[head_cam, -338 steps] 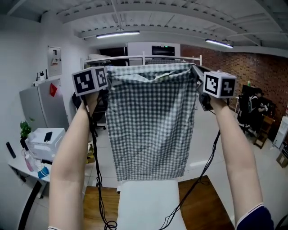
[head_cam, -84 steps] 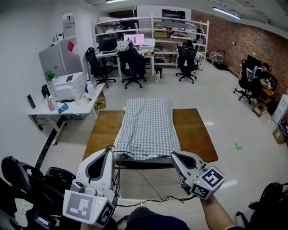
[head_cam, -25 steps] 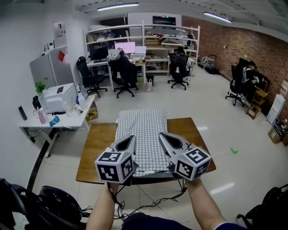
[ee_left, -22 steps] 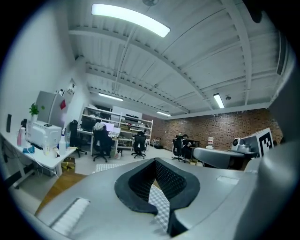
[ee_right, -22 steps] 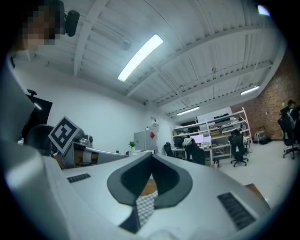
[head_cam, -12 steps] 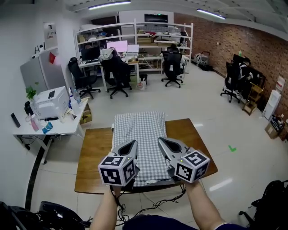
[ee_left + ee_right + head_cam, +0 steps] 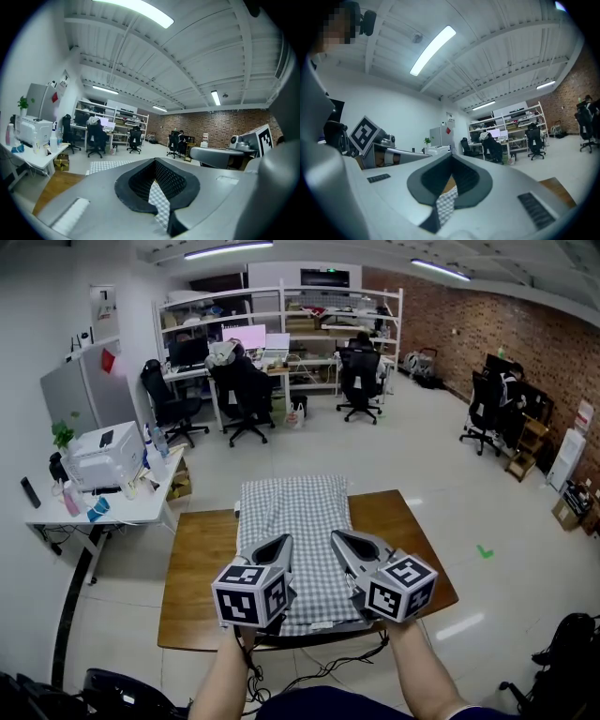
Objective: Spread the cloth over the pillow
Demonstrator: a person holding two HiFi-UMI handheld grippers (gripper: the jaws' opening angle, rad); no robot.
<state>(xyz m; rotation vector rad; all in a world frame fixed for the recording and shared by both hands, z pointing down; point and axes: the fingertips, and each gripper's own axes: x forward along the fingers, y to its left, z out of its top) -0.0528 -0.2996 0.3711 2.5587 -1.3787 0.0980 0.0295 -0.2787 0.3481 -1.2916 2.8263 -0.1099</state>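
Head view: checked cloth (image 7: 298, 512) lies lengthwise over the pillow (image 7: 319, 625), which sits on the wooden surface (image 7: 197, 568). Only a thin pale strip of the pillow shows at the near end. The left gripper (image 7: 279, 541) and right gripper (image 7: 338, 538) are side by side, low over the near part of the cloth, tips pointing away from the person. Both pairs of jaws look pressed together.

Left gripper view: the left gripper (image 7: 154, 161) has its jaws together, with nothing pinched at the tips. Checked cloth (image 7: 160, 204) shows through the opening behind the tips. It reads as fabric lying below, not a grip. The far end of the cloth is visible beyond the jaws.

Right gripper view: the right gripper (image 7: 451, 157) is the same, jaws together with no fabric at the tips. Through the opening there is a bit of brown surface (image 7: 449, 184) and checked cloth (image 7: 446, 206) below it.

Handling, as a judgement: the cloth is thin, light and limp, so it will wrinkle and slide on the pillow if dragged. It is not fragile. The pillow is soft and gives under pressure. Best hold is the hem at the two near corners, one corner per gripper, with jaws fully closed on a single thin layer, pulling outward and level. Shut tips could also stroke creases flat.
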